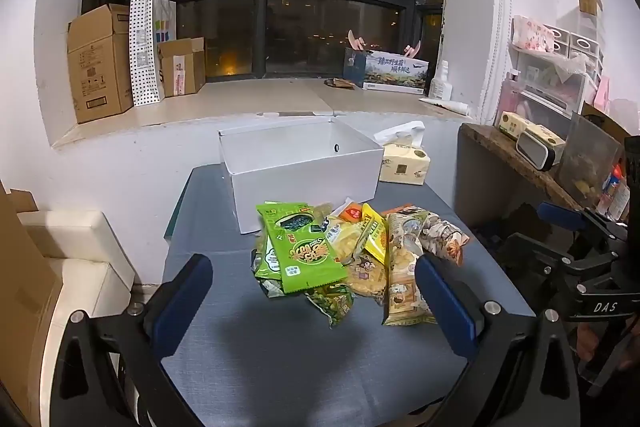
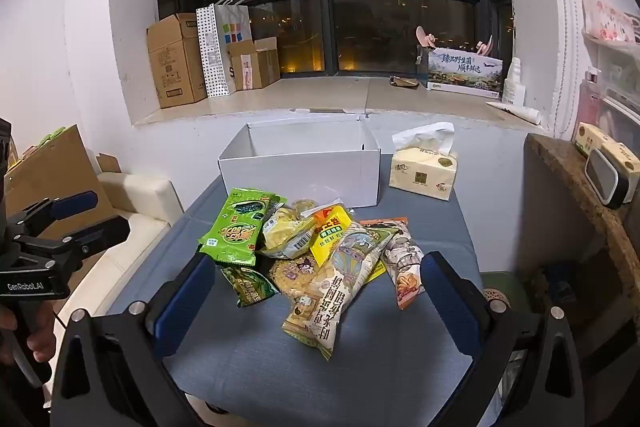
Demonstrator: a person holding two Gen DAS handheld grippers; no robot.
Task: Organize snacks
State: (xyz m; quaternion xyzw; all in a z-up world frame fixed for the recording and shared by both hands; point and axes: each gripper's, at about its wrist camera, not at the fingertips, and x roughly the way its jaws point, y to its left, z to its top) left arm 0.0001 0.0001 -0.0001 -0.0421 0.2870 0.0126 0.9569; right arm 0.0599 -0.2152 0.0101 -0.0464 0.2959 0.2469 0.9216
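Nearest my lenses, the left hand-held gripper (image 1: 314,301) and the right hand-held gripper (image 2: 318,301) both hang released, jaws spread wide with nothing between them, over the grey counter (image 2: 400,367). The snacks (image 2: 312,255) lie in a loose overlapping heap mid-counter, just in front of the empty white box (image 2: 300,167), with a tissue pack (image 2: 424,171) beside it. I judge sorting has not begun, so I would take the topmost packets first, the green seaweed bag (image 1: 304,247) on the left and the long biscuit pack (image 2: 340,279) on the right, pinching each by an edge so its neighbours stay put.
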